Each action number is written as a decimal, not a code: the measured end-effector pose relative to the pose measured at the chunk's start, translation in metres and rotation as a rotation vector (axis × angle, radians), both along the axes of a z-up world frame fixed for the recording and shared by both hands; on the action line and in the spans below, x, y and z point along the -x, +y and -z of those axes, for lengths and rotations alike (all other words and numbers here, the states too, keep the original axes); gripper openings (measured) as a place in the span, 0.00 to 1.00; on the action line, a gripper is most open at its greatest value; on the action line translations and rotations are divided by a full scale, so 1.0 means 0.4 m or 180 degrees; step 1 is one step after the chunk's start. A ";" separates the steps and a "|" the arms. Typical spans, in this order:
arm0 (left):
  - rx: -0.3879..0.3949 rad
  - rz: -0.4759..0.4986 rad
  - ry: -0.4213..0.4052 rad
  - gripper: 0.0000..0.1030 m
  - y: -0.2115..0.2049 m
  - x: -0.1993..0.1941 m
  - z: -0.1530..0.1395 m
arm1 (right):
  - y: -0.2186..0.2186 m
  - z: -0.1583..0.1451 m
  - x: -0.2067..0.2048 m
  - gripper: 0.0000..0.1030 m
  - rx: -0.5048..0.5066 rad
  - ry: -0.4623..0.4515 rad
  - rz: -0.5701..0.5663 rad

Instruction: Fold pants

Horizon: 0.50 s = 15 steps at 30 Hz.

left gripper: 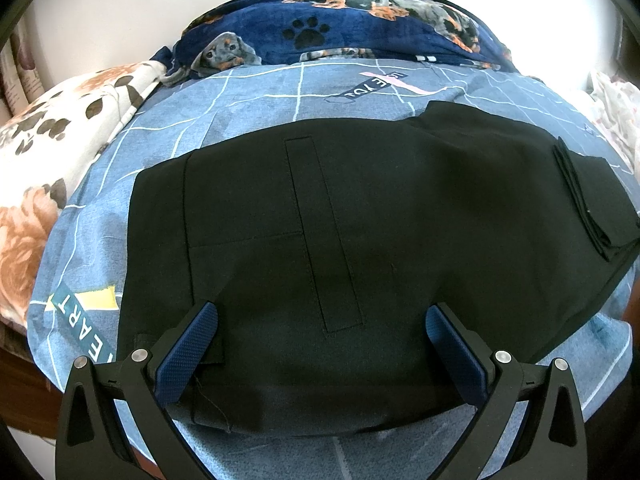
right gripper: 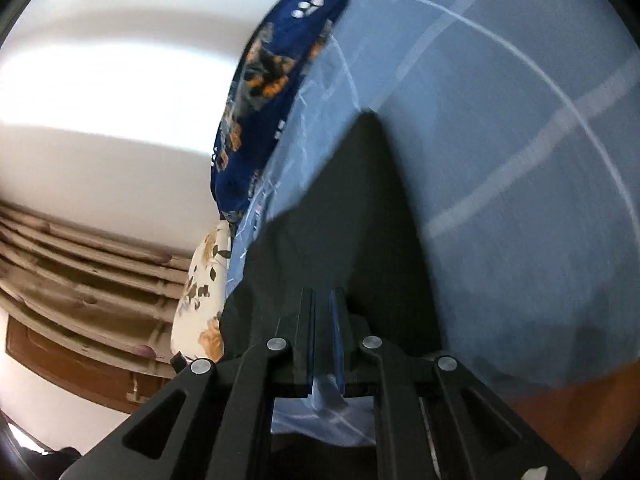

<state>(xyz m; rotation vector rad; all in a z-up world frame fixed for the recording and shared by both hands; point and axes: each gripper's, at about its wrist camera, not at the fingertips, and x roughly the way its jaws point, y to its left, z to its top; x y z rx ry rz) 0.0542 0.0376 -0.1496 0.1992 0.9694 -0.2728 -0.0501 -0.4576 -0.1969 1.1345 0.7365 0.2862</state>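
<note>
right fingers point(right gripper: 325, 300) pinch black pants point(right gripper: 352, 216) — left fingers point(left gripper: 320, 320) spread.

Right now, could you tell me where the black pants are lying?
In the left wrist view the black pants lie spread across the middle of the blue grid-patterned bedsheet, in front of the navy dog-print blanket.

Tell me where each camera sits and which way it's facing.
Left wrist: on the left tongs, open, angled down at the black fabric pants on the blue grid-print bedsheet.
Right wrist: on the right tongs, shut on the pants, view rolled sideways.
Both show the pants, sheet and navy dog-print blanket.
</note>
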 end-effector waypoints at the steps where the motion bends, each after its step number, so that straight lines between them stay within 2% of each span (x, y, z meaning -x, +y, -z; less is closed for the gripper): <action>1: -0.0001 0.0000 -0.0001 1.00 0.000 0.000 0.000 | -0.003 0.016 0.005 0.02 -0.0022 0.0060 0.0047; 6: 0.0002 -0.0002 -0.0003 1.00 0.000 0.001 0.000 | -0.005 0.068 0.021 0.00 -0.0208 0.0016 0.0181; 9: 0.0019 0.0005 0.0001 1.00 0.001 0.001 -0.001 | 0.003 0.062 0.025 0.00 -0.0128 -0.0003 0.0225; 13: 0.0284 -0.0006 0.0061 1.00 0.037 -0.008 -0.054 | 0.011 0.055 0.014 0.00 -0.0078 0.0052 0.0288; 15: 0.0466 -0.0091 -0.0010 1.00 0.078 -0.011 -0.119 | 0.011 0.054 0.011 0.00 -0.0111 0.0128 0.0329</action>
